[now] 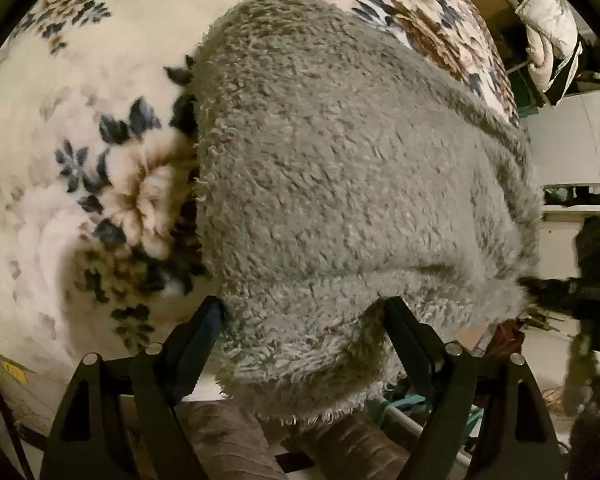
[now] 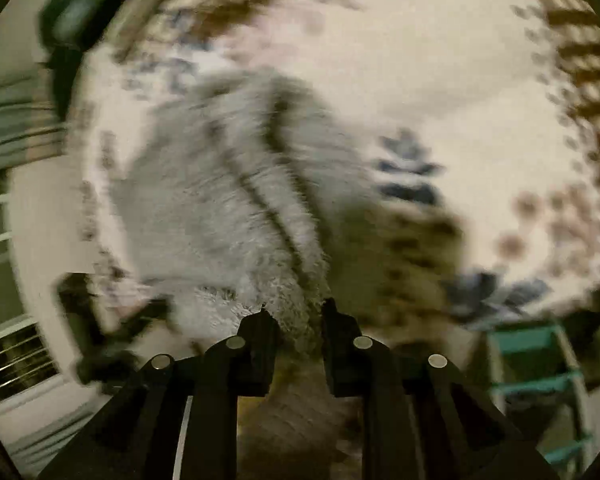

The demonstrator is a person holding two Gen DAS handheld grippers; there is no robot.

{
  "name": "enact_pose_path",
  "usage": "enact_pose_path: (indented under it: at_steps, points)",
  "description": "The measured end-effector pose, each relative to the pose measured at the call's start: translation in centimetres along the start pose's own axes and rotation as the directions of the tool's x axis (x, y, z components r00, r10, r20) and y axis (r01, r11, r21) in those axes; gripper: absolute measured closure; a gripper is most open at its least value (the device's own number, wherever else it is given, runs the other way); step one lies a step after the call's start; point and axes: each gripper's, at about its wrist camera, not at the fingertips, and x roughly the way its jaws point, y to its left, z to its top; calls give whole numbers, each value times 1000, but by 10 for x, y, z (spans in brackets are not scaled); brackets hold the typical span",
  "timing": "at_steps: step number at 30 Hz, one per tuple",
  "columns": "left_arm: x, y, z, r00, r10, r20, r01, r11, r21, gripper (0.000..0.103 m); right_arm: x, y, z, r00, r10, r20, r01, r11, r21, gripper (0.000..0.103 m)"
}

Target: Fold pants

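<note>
The grey fleece pants point(image 1: 340, 160) lie bunched on a floral blanket, and their near end hangs over the bed edge toward the camera. My left gripper point(image 1: 304, 308) has its jaws wide, clamped on a thick roll of that fleece; both fingers press into the pile. The right wrist view is smeared by motion. It shows the same pants point(image 2: 220, 184) with a dark seam running along them. My right gripper point(image 2: 296, 316) has its jaws narrow, with a tuft of the fleece pinched between the fingertips. That tuft looks sharp while everything else is blurred.
The cream blanket point(image 1: 80, 80) with blue and brown flowers covers the bed. A rolled white quilt point(image 1: 548, 36) sits at the far right. A dark tripod-like stand point(image 1: 588, 292) and a teal frame point(image 2: 540, 364) stand on the floor beside the bed.
</note>
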Motion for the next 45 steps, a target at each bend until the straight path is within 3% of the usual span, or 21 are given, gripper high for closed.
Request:
enact_pose_path:
  at_steps: [1,3,5,7,8,9,12,16,20,22,28,29,30,31,33,35,37,41,42,43,45]
  points:
    - [-4,-4,1,1000,-5,9,5,1000,0,22,7,-7,4,999,23,-31,-22,999,26,63]
    - [-19,-10,0,998,-35,47,35,999,2,22,6,-8,7,999,43,-33,-43,999,20,23]
    - [-37,-12,0,988,-108,110,110,994,-8,21,-5,0,9,996,89,22,-89,996,-19,14]
    - [-55,-6,0,956,-205,210,215,976,-24,0,-11,7,14,993,106,49,-103,993,-51,8]
    - [-59,-2,2,940,-235,247,249,968,-27,0,-10,9,19,993,100,64,-96,993,-69,4]
    - [-59,1,6,931,-252,266,269,963,-32,0,-4,12,27,993,94,73,-87,992,-93,4]
    - [-33,22,27,943,-236,235,265,959,-100,0,23,15,55,995,83,61,-75,989,-130,4]
    - [14,51,53,955,-244,167,273,945,-179,0,67,9,85,987,157,-43,-162,973,-163,0]
    - [47,72,57,928,-356,113,373,894,-246,0,100,7,98,936,308,-171,-330,936,-119,0]
    - [55,77,55,911,-398,111,413,872,-264,0,112,8,100,922,325,-211,-352,930,-108,0]
    - [56,83,51,885,-451,117,465,846,-261,1,128,19,104,920,326,-216,-354,929,-104,0]
    - [54,81,51,879,-460,126,477,844,-244,5,128,20,103,924,327,-199,-352,930,-106,0]
    - [52,77,54,864,-484,141,504,836,-217,28,129,21,101,929,324,-180,-346,932,-108,1]
    - [48,73,57,853,-499,151,520,834,-185,40,128,22,98,935,316,-161,-335,935,-114,2]
    - [34,62,60,854,-499,150,517,848,-119,54,122,24,94,950,294,-108,-306,946,-108,23]
    - [20,58,59,845,-510,162,529,843,-102,57,109,25,86,947,317,-51,-320,944,-84,36]
    - [9,58,57,834,-527,163,545,834,-88,59,98,28,78,941,337,-18,-338,938,-74,39]
    - [-16,66,60,779,-594,199,619,779,-99,59,75,35,62,902,431,26,-429,902,-40,41]
    - [-17,68,62,786,-588,190,611,785,-99,54,72,39,62,904,425,36,-424,905,-39,36]
    - [-16,74,68,838,-518,169,538,837,-101,42,70,43,65,920,391,40,-389,920,-40,31]
    - [-12,84,76,928,-352,125,367,920,-138,35,65,51,70,977,206,61,-203,978,-45,11]
